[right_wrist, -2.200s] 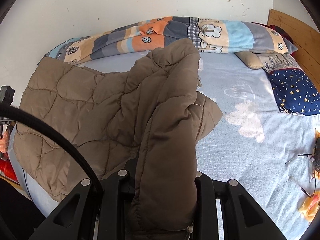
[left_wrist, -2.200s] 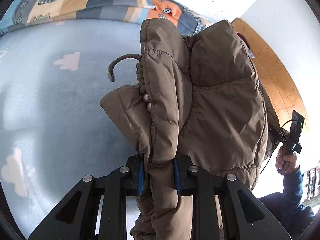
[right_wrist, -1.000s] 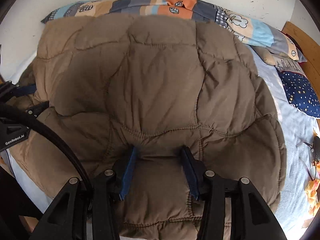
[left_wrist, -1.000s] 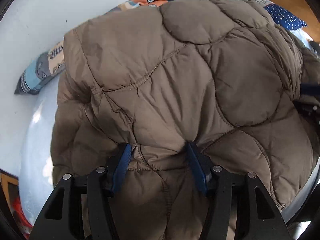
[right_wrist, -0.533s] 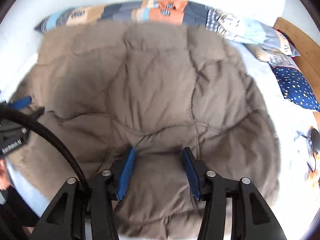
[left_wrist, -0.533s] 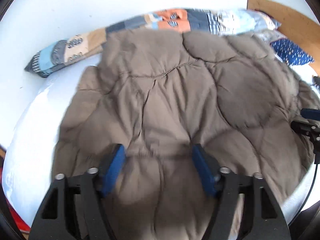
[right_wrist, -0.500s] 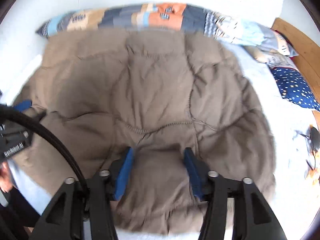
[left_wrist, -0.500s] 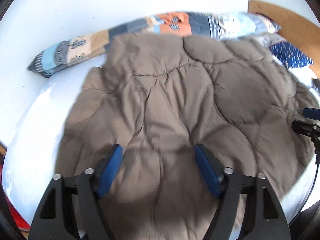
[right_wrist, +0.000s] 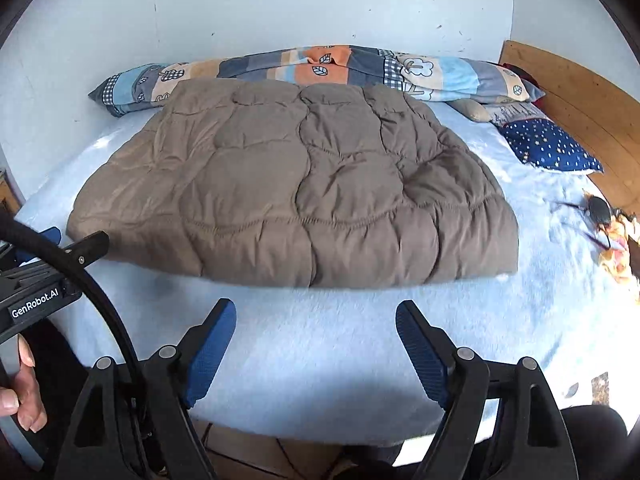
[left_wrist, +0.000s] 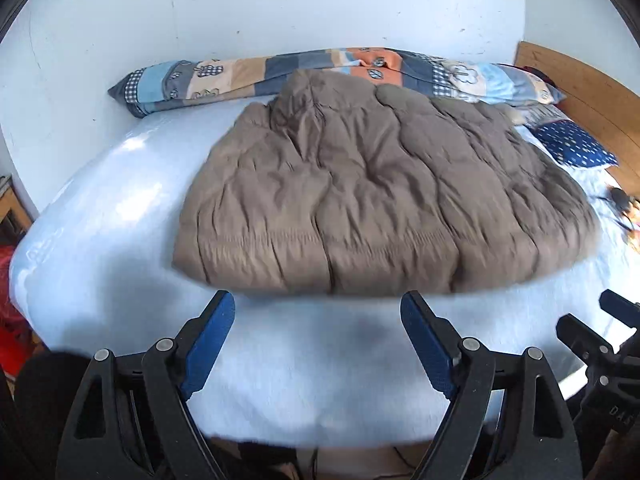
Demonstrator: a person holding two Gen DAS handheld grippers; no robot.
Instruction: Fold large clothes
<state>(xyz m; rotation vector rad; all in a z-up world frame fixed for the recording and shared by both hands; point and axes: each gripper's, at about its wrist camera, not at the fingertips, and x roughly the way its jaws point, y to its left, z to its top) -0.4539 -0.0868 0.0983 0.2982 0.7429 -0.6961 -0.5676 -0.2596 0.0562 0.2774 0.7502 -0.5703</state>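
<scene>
my left gripper (left_wrist: 318, 312) hangs over the near strip of the light blue bed (left_wrist: 120, 216), its blue pads spread wide with only bare sheet between them; the jaws have just been opening, and nothing is between them. my right gripper (right_wrist: 316, 320) is the same: pads far apart, jaws just opened, only blue sheet in the gap.

the brown quilted jacket (right_wrist: 296, 188) lies flat on the bed beyond both sets of fingers, apart from them, its near hem running across the view and its far edge up against the patchwork duvet (right_wrist: 312, 66) rolled along the wall.

the right view shows the jacket sharply, its stitched panels clear, and at the left edge my left hand (right_wrist: 18, 396) gripping the other tool's handle, with a black cable (right_wrist: 96, 296) arcing over it. it also shows a dark insect-like toy (right_wrist: 598, 210) on the sheet at the far right beside something orange and yellow that i cannot make out.

the left view is blurred along the jacket's hem. it alone shows a raised lump of fabric at the jacket's far left corner, and black parts of my right tool at the right edge.

both views show the star-print navy pillow (left_wrist: 576, 148) beside the wooden headboard (left_wrist: 580, 88), right of the jacket.

no containers are in sight.
</scene>
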